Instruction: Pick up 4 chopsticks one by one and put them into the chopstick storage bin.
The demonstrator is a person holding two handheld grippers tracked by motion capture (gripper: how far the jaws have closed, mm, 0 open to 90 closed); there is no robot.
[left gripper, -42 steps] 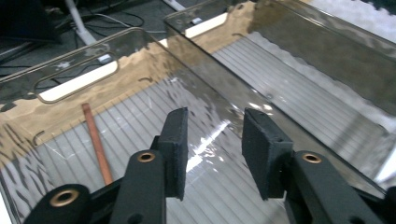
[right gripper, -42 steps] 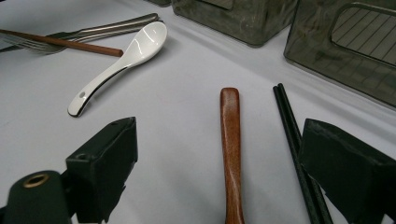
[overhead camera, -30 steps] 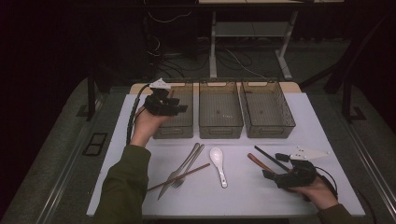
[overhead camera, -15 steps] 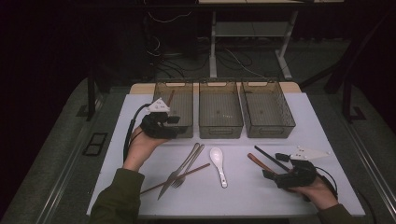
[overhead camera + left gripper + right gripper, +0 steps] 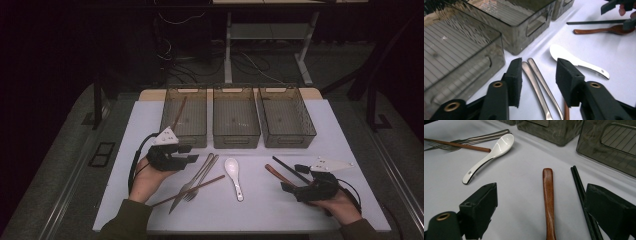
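The left gripper hovers low over the white table, just in front of the left bin, its jaws standing well apart with nothing between the pads. In the left gripper view two slim metal handles, polished steel with rounded ends, lie side by side on the table beneath the gap: the knife and the fork, touching or nearly so along their length. A thin brown chopstick lies slantwise across them. Just beside them to the right rests the white ceramic spoon, glossy, with a small hole near the handle's end. The right gripper sits low at the table's right, jaws wide and empty; in the right gripper view a reddish-brown wooden spoon handle runs between them, with a pair of black chopsticks just beside it. No brand, label or writing can be read on any piece.
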